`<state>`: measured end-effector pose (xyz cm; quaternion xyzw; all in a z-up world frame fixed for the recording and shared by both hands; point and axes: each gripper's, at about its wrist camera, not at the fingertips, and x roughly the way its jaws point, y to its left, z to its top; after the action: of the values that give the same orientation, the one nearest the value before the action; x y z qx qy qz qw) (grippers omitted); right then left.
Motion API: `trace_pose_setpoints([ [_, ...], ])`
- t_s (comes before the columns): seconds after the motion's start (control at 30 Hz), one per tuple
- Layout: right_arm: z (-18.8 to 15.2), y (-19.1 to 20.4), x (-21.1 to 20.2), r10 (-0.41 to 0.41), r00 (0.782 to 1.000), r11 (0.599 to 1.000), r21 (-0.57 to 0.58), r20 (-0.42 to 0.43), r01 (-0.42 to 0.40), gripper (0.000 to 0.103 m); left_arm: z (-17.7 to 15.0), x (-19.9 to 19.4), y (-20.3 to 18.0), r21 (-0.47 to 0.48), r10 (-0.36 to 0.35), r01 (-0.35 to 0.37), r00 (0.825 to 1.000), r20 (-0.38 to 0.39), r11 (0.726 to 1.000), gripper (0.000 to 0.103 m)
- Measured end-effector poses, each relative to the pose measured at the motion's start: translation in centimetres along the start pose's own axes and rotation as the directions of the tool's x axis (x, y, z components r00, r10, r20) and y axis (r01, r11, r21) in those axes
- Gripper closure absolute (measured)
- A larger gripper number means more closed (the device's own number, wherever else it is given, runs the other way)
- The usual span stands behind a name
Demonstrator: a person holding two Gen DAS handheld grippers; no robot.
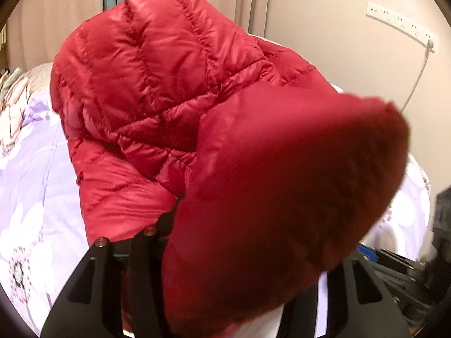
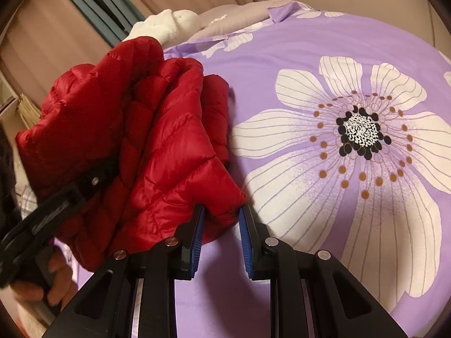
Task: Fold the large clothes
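Observation:
A red quilted puffer jacket (image 1: 157, 84) lies bunched on the purple flowered bedspread (image 1: 31, 174). In the left wrist view a blurred fold of it (image 1: 282, 197) hangs right in front of the camera and hides my left gripper's fingertips; only the left finger base (image 1: 141, 253) shows. In the right wrist view the left gripper (image 2: 84, 183) reaches into the jacket (image 2: 146, 129) from the left and looks shut on the fabric. My right gripper (image 2: 221, 214) is open, its blue pads (image 2: 197, 239) on either side of the jacket's lower corner (image 2: 222, 205), without squeezing it.
The bedspread (image 2: 352, 129) stretches right with a big white flower print. A white towel (image 2: 166, 25) and a pillow lie at the bed's far end. Beige curtains and a wall with a power strip (image 1: 400, 25) stand behind. Dark equipment (image 1: 417, 267) sits at the bed's right edge.

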<state>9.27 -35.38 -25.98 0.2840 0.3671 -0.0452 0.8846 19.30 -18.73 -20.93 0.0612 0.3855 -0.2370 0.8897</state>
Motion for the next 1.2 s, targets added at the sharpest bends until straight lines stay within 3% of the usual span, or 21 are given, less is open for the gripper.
trace_pose_setpoints([
  [0.13, 0.0, 0.1, 0.1, -0.002, 1.000, 1.000, 0.006, -0.001, 0.002, 0.081, -1.0, -1.2, 1.1, -0.053, -0.054, 0.055, 0.998, 0.009, 0.997, 0.053],
  [0.33, -0.1, 0.5, 0.1, -0.010, 1.000, 1.000, 0.006, -0.003, 0.010, 0.081, -1.6, -0.7, 0.2, 0.040, -0.021, 0.021, 1.000, -0.003, 0.999, 0.053],
  [0.5, 0.0, 0.0, 0.0, 0.013, 1.000, 1.000, 0.026, -0.009, -0.013, 0.081, -2.0, -0.1, 0.4, 0.042, -0.033, 0.033, 0.999, -0.005, 0.999, 0.053],
  [0.7, 0.1, 0.1, -0.2, 0.002, 1.000, 1.000, 0.017, -0.011, -0.002, 0.081, 0.1, 1.2, 0.4, 0.031, -0.053, 0.053, 0.998, -0.029, 0.998, 0.050],
  [0.83, 0.9, 0.1, -1.5, 0.041, 0.999, 0.998, 0.039, 0.003, -0.041, 0.081, 1.1, 1.7, 1.2, 0.015, -0.084, 0.085, 0.996, -0.041, 0.996, 0.048],
  [0.97, 2.7, 0.6, -4.0, 0.122, 0.991, 0.992, 0.030, 0.055, -0.124, 0.063, 2.2, 2.3, 1.2, 0.023, -0.098, 0.099, 0.994, -0.044, 0.995, 0.044],
  [1.03, 3.6, 1.0, -5.3, 0.191, 0.977, 0.981, 0.030, 0.091, -0.194, 0.046, 1.7, 2.2, 0.6, 0.042, -0.090, 0.092, 0.995, -0.046, 0.995, 0.043],
  [1.1, 4.6, 1.6, -6.5, 0.267, 0.954, 0.961, 0.041, 0.133, -0.274, 0.019, 2.1, 2.5, 0.6, 0.049, -0.086, 0.088, 0.995, -0.044, 0.995, 0.042],
  [1.2, 5.9, 3.8, -5.8, 0.342, 0.936, 0.940, -0.019, 0.090, -0.341, 0.019, 1.2, 2.0, 0.1, 0.041, -0.093, 0.095, 0.995, -0.040, 0.995, 0.041],
])
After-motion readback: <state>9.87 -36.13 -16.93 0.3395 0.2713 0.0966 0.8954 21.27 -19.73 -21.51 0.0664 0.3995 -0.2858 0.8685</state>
